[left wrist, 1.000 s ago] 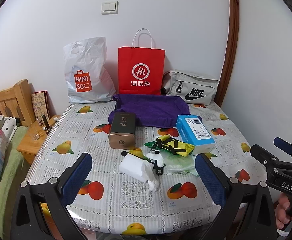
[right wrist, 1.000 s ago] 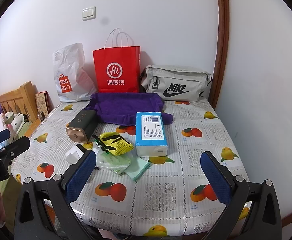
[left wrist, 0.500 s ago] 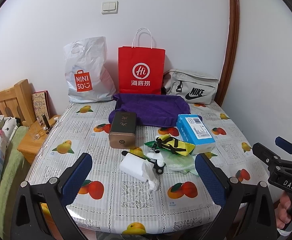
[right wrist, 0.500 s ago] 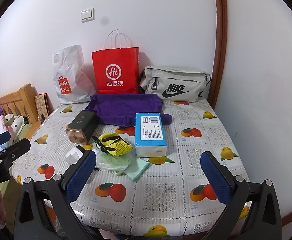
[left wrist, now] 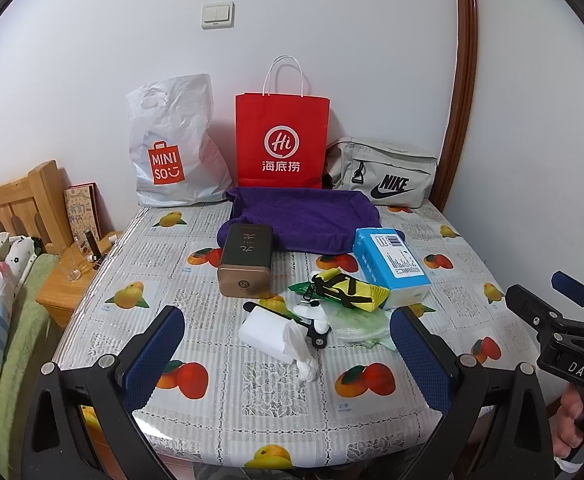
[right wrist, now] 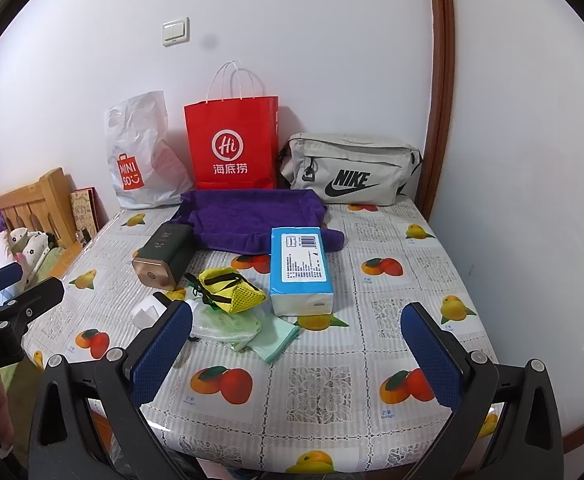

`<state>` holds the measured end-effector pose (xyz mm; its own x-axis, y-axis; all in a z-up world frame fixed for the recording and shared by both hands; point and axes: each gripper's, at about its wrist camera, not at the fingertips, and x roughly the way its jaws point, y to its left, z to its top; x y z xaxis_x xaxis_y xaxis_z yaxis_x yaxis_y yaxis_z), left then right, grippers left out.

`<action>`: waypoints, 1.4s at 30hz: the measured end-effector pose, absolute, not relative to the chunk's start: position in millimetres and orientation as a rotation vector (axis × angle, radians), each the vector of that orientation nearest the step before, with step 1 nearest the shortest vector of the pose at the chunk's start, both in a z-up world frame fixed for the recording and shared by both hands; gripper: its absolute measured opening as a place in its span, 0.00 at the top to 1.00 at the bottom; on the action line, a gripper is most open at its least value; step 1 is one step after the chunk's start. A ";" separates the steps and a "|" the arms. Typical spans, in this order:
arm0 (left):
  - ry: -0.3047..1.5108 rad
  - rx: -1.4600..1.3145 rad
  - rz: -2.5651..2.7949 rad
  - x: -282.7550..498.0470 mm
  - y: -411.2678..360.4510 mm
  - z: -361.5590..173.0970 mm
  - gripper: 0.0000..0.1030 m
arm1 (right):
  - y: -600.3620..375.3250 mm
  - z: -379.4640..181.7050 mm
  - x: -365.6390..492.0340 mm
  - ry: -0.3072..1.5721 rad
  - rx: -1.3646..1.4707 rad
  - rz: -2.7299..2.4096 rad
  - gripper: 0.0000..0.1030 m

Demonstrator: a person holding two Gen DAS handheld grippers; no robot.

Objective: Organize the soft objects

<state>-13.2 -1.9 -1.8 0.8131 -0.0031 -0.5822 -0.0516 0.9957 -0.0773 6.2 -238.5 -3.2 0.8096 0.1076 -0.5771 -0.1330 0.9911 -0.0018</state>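
A purple towel [left wrist: 304, 216] [right wrist: 251, 216] lies at the back of the fruit-print table [left wrist: 283, 396]. In front of it sit a blue tissue pack [left wrist: 390, 266] [right wrist: 300, 272], a yellow mesh pouch [left wrist: 348, 290] [right wrist: 231, 290], green plastic bags [left wrist: 356, 326] [right wrist: 227, 326] and a white tissue pack [left wrist: 265, 334]. My left gripper [left wrist: 287, 360] hovers open over the near edge, short of the white pack. My right gripper [right wrist: 296, 354] is open too, with nothing between its fingers, near the front right.
A dark tin box [left wrist: 245, 260] lies left of the pile. A Miniso plastic bag [left wrist: 171, 152], a red paper bag [left wrist: 281, 140] and a grey Nike bag [left wrist: 384, 176] stand against the wall. A bed and wooden nightstand [left wrist: 71, 284] are at left.
The right gripper's view has drifted slightly; both grippers stay open and no object on the table has moved.
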 end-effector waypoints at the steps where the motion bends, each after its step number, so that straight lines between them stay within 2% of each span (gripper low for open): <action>1: 0.622 -0.091 0.026 -13.0 -2.2 -1.8 0.00 | -238.4 -3.2 6.2 0.614 -0.044 0.128 0.00; 16: 0.643 -0.067 0.029 8.5 -2.0 -16.0 0.00 | -233.9 -20.9 25.0 0.643 -0.042 0.162 0.01; 27: 0.836 -0.112 0.026 55.3 16.6 -89.3 0.02 | -237.0 -70.8 62.5 0.737 -0.017 0.178 0.01; 42: 0.957 0.031 -0.040 80.3 30.9 -155.0 0.02 | -228.6 -128.9 101.0 0.874 -0.019 0.198 0.01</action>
<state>80.3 30.9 -155.0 0.5754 -0.0202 -0.8177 0.0477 0.9988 0.0089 101.0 -228.6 -128.9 0.6244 0.1643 -0.7637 -0.1801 0.9816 0.0639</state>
